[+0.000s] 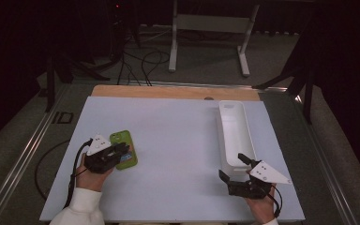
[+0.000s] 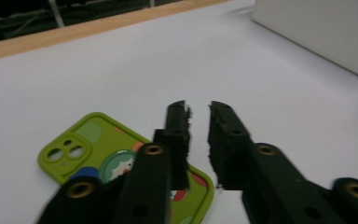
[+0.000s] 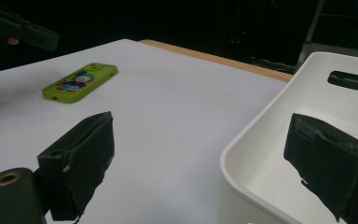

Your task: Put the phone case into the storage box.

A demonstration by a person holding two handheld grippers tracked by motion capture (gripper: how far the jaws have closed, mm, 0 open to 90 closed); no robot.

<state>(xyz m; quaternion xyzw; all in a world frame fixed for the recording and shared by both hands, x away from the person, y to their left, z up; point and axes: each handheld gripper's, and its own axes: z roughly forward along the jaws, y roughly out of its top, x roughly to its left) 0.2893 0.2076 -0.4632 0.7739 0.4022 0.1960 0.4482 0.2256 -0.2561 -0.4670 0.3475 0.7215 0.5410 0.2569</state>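
Observation:
A green phone case (image 1: 121,138) with a cartoon print lies flat on the white table top, at the left. My left gripper (image 1: 124,150) hovers over the case's near end. In the left gripper view its jaws stand close together with a slim gap, and this gripper (image 2: 199,109) has nothing between them; the case (image 2: 89,140) lies under and left of the jaws. My right gripper (image 1: 231,166) stands wide open at the near end of a white bin (image 1: 223,127). In the right gripper view, one jaw of that gripper (image 3: 203,140) is over the table and the other over the bin (image 3: 256,149), with the case (image 3: 79,80) far off.
The long white bin (image 2: 324,35) is empty and has a handle slot (image 3: 347,80) at its far end. A wooden strip (image 1: 168,92) runs along the table's far edge. Beyond it stand a desk frame (image 1: 208,28) and floor cables (image 1: 143,61).

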